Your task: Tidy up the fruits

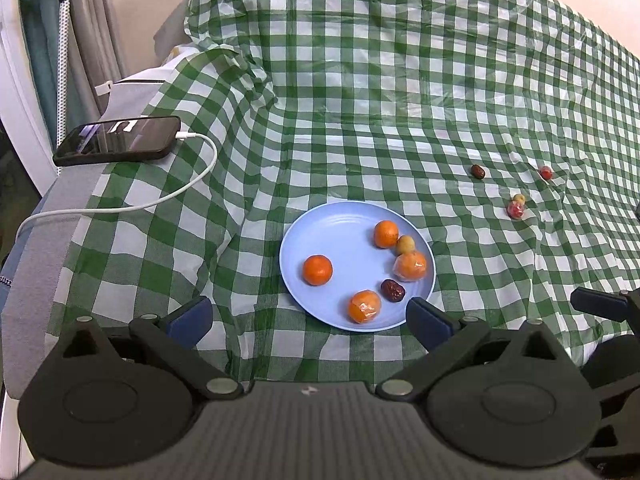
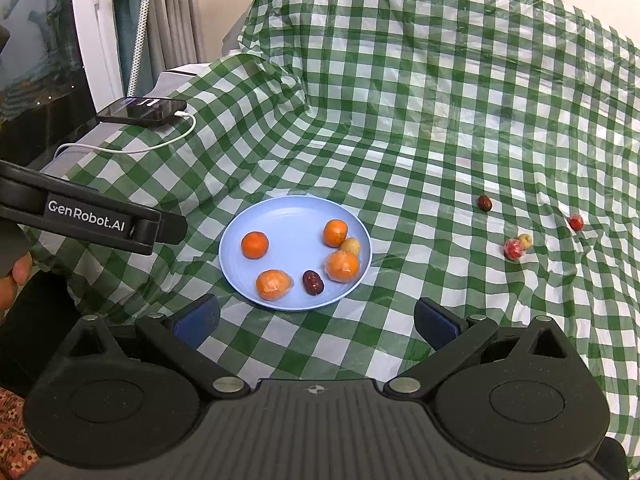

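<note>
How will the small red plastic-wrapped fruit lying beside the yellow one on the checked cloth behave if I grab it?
The small red plastic-wrapped fruit looks round, so it may roll. Its shiny wrap could slip between the fingers. It touches the small yellow fruit, which would probably get nudged.

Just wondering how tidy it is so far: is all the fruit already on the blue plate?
No, four small fruits, among them a dark date, lie on the checked cloth right of the blue plate.

A home: a green checked cloth draped over furniture, curtains, a charging phone.
</note>
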Demonstrator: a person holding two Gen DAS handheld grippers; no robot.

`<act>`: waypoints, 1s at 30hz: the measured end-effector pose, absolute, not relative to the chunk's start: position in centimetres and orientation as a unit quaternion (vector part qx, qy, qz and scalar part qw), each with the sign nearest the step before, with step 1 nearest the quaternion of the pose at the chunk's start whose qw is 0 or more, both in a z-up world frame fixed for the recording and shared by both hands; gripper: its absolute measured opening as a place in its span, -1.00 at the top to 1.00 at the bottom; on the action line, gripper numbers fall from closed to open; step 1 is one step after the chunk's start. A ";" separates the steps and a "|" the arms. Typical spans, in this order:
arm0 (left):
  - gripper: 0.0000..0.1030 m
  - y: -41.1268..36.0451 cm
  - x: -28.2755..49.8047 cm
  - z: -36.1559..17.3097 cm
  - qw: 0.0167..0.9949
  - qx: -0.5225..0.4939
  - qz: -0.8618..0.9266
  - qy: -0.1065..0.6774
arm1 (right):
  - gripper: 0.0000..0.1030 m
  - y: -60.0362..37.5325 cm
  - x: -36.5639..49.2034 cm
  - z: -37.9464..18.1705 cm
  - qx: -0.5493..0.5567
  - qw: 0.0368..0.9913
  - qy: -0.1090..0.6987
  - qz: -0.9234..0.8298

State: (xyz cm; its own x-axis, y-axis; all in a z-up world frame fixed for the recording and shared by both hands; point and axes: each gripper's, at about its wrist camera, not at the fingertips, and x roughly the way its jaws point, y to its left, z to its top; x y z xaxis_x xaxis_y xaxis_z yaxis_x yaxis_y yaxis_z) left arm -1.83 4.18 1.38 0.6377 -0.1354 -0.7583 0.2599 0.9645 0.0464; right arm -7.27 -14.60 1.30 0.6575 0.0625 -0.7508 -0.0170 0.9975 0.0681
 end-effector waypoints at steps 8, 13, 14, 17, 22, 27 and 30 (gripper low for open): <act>-0.99 4.0 -1.8 1.2 0.901 0.076 -0.109 0.412 | -0.99 -14.8 -7.1 1.1 0.029 0.908 0.417 0.022; -0.99 4.0 -1.7 1.1 0.901 0.076 -0.109 0.413 | -0.99 -14.9 -7.1 1.1 0.029 0.908 0.418 0.022; -0.99 4.0 -1.7 1.2 0.901 0.077 -0.109 0.412 | -0.99 -14.9 -7.1 1.1 0.030 0.908 0.418 0.022; -0.99 3.9 -1.7 1.0 0.900 0.078 -0.109 0.414 | -0.99 -14.9 -7.0 0.9 0.032 0.907 0.419 0.020; -0.99 3.6 -1.5 0.6 0.899 0.079 -0.106 0.418 | -0.99 -15.5 -6.7 0.8 0.041 0.908 0.417 0.007; -0.99 2.8 -1.0 0.5 0.896 0.081 -0.107 0.422 | -0.99 -16.8 -6.5 0.4 0.053 0.909 0.413 -0.021; -0.99 2.1 -0.6 0.4 0.895 0.084 -0.110 0.423 | -0.99 -17.8 -6.4 0.2 0.061 0.908 0.413 -0.038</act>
State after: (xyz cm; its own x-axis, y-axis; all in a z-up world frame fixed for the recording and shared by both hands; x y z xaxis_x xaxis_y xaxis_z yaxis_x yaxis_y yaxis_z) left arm -0.64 2.13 0.44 0.6172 -0.1264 -0.7766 0.2687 0.9615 0.0571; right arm -6.37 -17.80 0.17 0.6567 -0.0188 -0.7539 0.1202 0.9895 0.0800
